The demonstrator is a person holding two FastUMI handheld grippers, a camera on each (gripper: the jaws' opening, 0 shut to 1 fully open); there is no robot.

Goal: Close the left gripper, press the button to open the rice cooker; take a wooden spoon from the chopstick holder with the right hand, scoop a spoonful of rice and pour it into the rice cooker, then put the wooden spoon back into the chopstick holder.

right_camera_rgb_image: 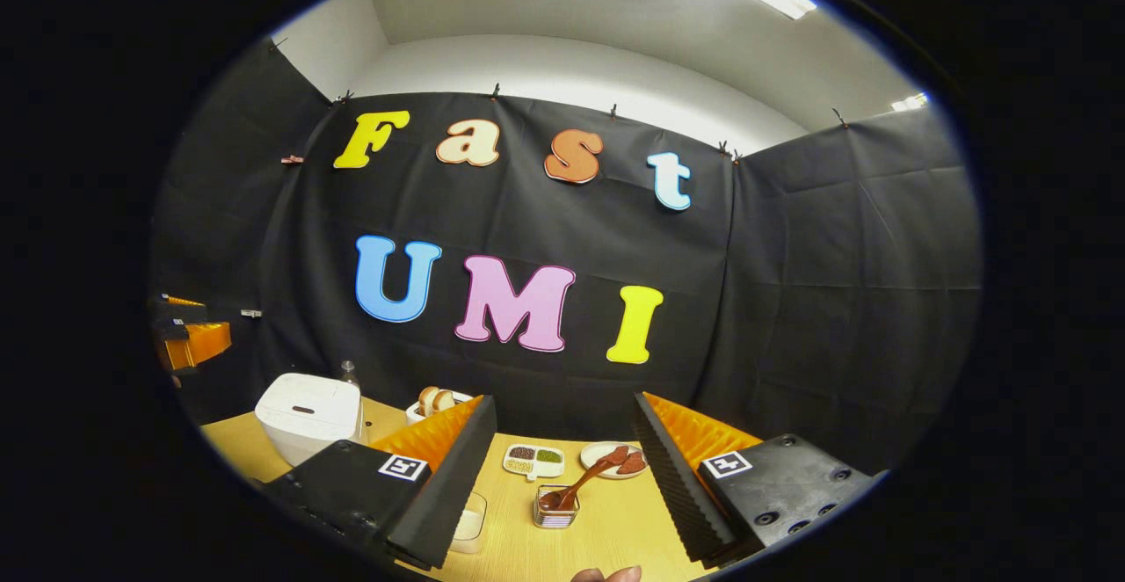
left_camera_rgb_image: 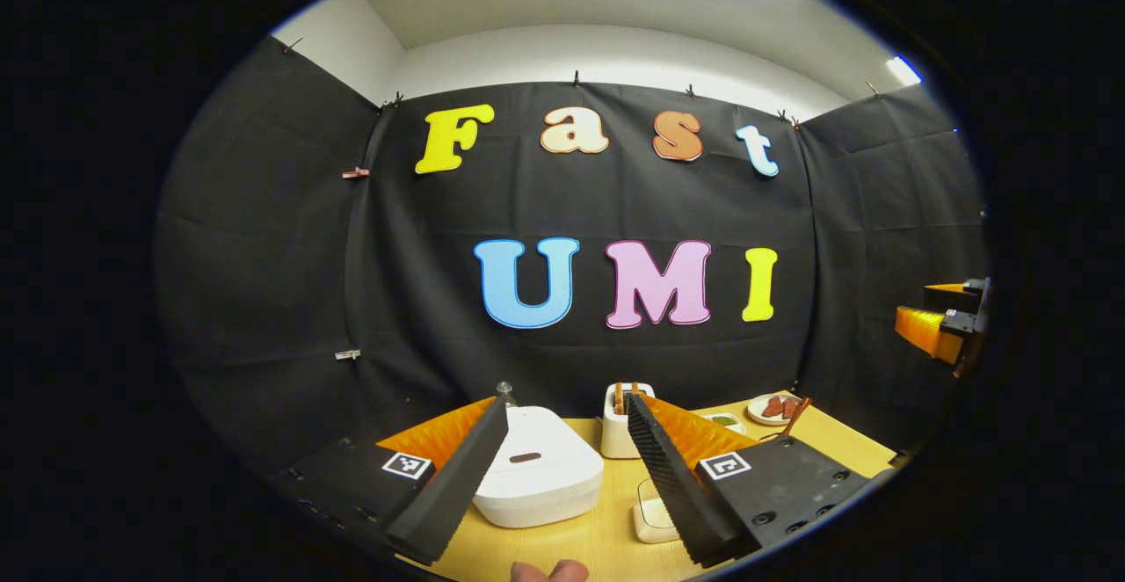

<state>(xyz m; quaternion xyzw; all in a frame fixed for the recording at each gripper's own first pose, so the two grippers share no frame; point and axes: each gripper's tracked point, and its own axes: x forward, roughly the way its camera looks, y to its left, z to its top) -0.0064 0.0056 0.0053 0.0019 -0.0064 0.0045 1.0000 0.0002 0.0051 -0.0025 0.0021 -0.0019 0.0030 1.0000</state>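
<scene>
The white rice cooker [left_camera_rgb_image: 536, 472] sits with its lid down just ahead of my left gripper [left_camera_rgb_image: 567, 403], which is open and holds nothing. A small cup of rice [left_camera_rgb_image: 650, 519] stands beside its right finger. In the right gripper view the wooden spoon [right_camera_rgb_image: 582, 482] leans in a clear chopstick holder [right_camera_rgb_image: 554, 512] on the table, below and between the fingers of my right gripper [right_camera_rgb_image: 562, 401], open and empty. The rice cup [right_camera_rgb_image: 470, 520] is at its left finger, and the rice cooker [right_camera_rgb_image: 308, 415] is far left. Each gripper appears, raised, at the edge of the other's view.
A toaster [left_camera_rgb_image: 626, 419] with bread stands right of the cooker, a small bottle [left_camera_rgb_image: 504, 387] behind it. A divided dish [right_camera_rgb_image: 532, 461] and a plate [right_camera_rgb_image: 615, 457] of reddish food lie near the back of the wooden table [right_camera_rgb_image: 606, 525]. A fingertip [left_camera_rgb_image: 549, 571] shows at the bottom edge.
</scene>
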